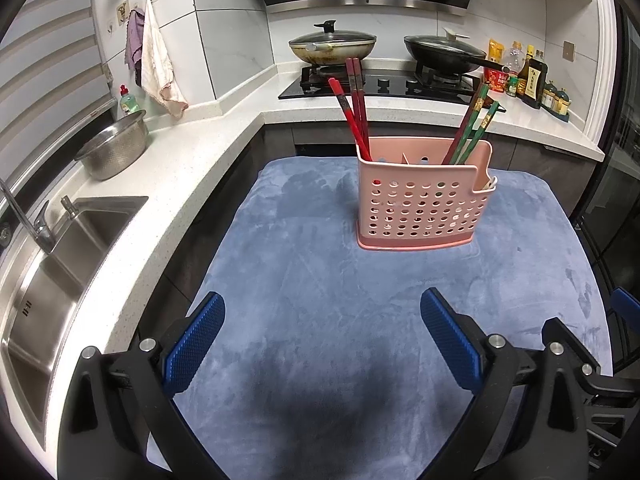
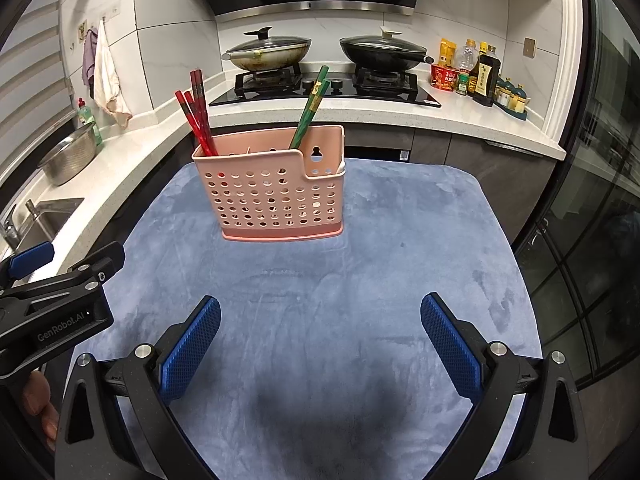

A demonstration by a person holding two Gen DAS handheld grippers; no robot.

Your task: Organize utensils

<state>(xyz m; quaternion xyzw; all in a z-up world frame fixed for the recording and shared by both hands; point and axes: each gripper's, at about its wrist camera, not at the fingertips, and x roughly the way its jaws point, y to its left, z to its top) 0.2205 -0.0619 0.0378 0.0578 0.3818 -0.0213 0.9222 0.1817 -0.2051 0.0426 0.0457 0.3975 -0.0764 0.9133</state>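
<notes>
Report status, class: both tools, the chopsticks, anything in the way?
Left tool open, empty. Right tool open, empty. Red chopsticks and green chopsticks upright in pink basket, opposite ends. Blue cloth bare between tools and basket.

Perforated matt plastic holder (image 1: 424, 204) on plush blue cloth (image 1: 320, 280); glossy lacquered chopsticks (image 1: 354, 108).

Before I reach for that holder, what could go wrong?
1. The pink holder is tall on a soft blue cloth; a nudge may tip it.
2. The red chopsticks and green chopsticks lean outward and could snag a finger.
3. The left gripper and right gripper, both open, sit close and might collide.
</notes>
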